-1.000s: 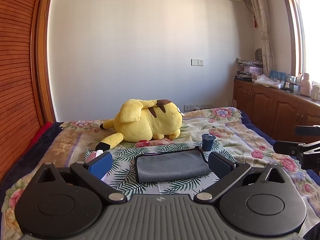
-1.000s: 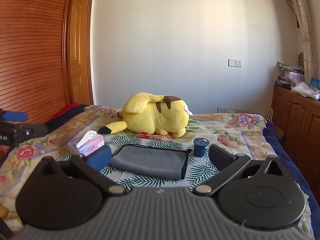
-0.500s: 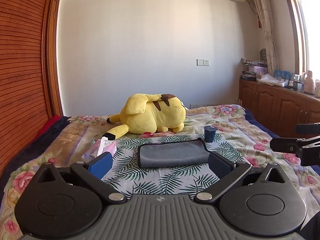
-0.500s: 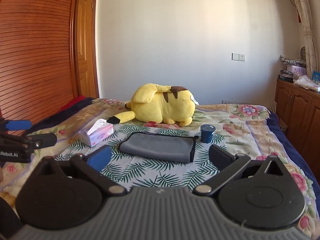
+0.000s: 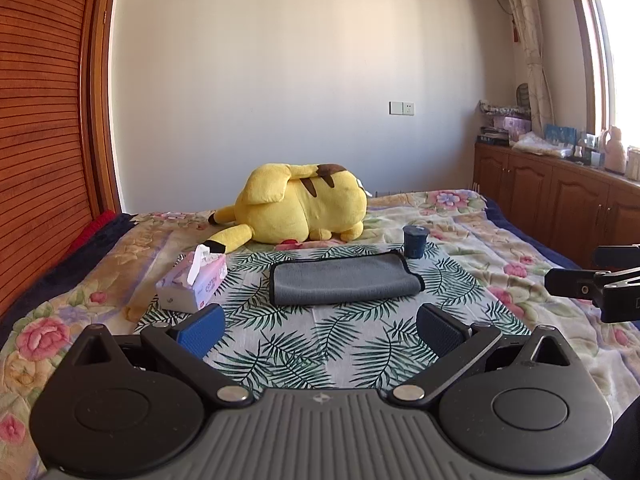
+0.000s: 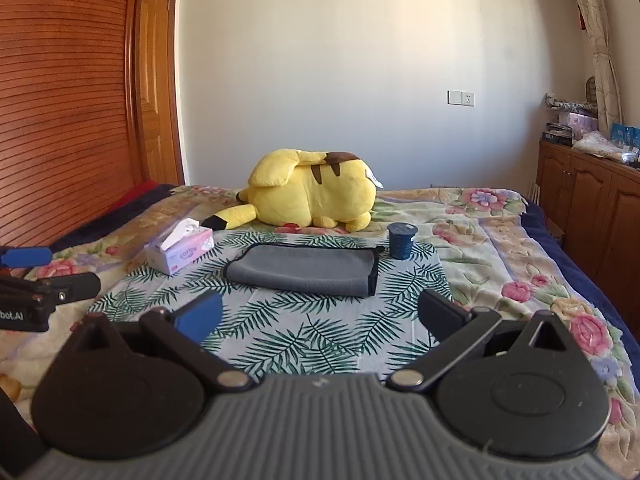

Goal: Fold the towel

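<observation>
A grey towel [image 5: 340, 278] with a dark hem lies folded flat on the palm-leaf cloth [image 5: 296, 344] on the bed; it also shows in the right wrist view [image 6: 306, 268]. My left gripper [image 5: 320, 330] is open and empty, held back from the towel's near edge. My right gripper [image 6: 320, 316] is open and empty, also short of the towel. The right gripper's fingers show at the right edge of the left wrist view [image 5: 592, 284], and the left gripper's fingers show at the left edge of the right wrist view [image 6: 40, 276].
A yellow plush toy [image 5: 300, 210] lies behind the towel. A pink tissue box [image 5: 194, 284] stands to the towel's left, a dark blue cup [image 5: 414, 240] at its far right corner. A wooden wardrobe [image 5: 44, 140] is on the left, wooden cabinets [image 5: 560, 200] on the right.
Both grippers have drawn back from the towel and risen, so the towel looks farther away. The towel lies as before. Both stay open.
</observation>
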The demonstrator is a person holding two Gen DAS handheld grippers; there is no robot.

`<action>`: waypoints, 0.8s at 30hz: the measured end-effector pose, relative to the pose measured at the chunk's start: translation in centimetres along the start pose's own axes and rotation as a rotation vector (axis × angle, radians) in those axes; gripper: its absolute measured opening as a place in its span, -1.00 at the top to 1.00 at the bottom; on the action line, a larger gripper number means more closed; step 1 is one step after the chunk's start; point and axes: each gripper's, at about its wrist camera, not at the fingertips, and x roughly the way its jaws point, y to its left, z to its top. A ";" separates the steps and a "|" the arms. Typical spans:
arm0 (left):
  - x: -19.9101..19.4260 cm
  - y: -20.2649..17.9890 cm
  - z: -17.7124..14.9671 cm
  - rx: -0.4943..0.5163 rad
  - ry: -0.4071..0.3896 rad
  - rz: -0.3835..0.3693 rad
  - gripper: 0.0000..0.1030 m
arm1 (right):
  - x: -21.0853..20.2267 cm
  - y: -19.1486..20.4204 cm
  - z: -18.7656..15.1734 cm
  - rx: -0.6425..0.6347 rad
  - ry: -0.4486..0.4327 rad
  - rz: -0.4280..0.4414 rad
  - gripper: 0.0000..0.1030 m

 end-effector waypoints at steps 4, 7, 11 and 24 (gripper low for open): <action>0.5 0.1 -0.9 0.008 0.015 0.013 -0.69 | -0.3 0.1 -1.0 0.000 -0.021 -0.005 -1.00; 0.8 0.2 -1.6 0.015 0.019 0.027 -0.69 | -0.1 0.3 -1.6 0.002 -0.023 -0.012 -1.00; 1.1 0.4 -2.3 0.010 0.019 0.035 -0.69 | 0.3 0.4 -2.3 0.004 -0.018 -0.015 -1.00; 1.4 0.1 -3.7 0.030 -0.020 0.063 -0.69 | 1.0 0.8 -4.3 -0.024 0.001 -0.023 -1.00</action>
